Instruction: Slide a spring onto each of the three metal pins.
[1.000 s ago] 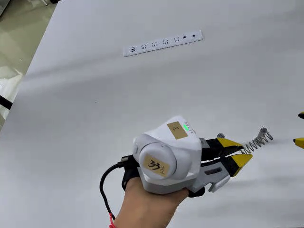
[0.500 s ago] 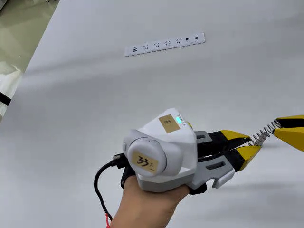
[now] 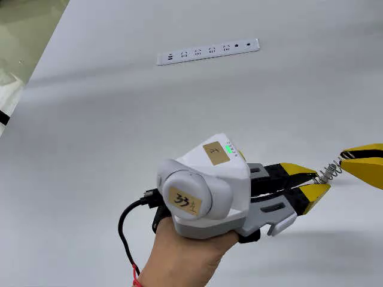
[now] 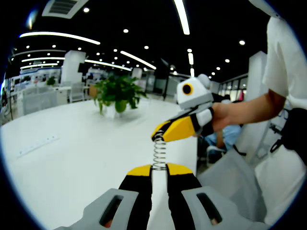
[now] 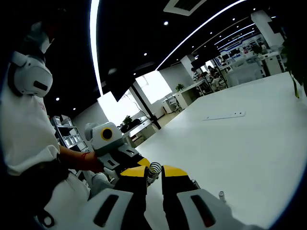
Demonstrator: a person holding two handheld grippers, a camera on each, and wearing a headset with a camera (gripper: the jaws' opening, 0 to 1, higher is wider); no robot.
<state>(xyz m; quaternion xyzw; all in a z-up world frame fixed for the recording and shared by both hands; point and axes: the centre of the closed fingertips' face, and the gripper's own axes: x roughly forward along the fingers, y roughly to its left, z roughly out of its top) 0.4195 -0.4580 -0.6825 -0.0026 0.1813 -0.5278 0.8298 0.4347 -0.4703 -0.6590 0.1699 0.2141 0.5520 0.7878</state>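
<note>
Left claw (image 3: 317, 181), head view: your hand (image 3: 185, 257) holds it low over the white table (image 3: 119, 119), jaws together on the near end of the spring (image 3: 328, 172). Right claw (image 3: 344, 156) enters from the right edge, jaws closed on the far end. The spring hangs between the two claws, clear of the table. A strip (image 3: 208, 51) of sockets lies well apart, far up the table.

Left gripper view: your own yellow tips stand nearly closed, with the coil's base pinched between them. The spring rises straight from them to the right claw's tips, which close on its top. Whether a pin sits inside the coil cannot be told.

Right gripper view: the spring's end shows in the narrow gap between your tips, so that claw is clamped on it too. The left claw sits just behind it. Two small pins (image 5: 221, 195) appear to stand on the table, near each other, to the right of the jaws. They are too small to say whether either carries a spring.

Progress, as a judgement: early. One spring is in hand and not yet seen seated on a standing pin. No other springs can be made out, and a third pin cannot be made out either. Most of the task looks left to do.
</note>
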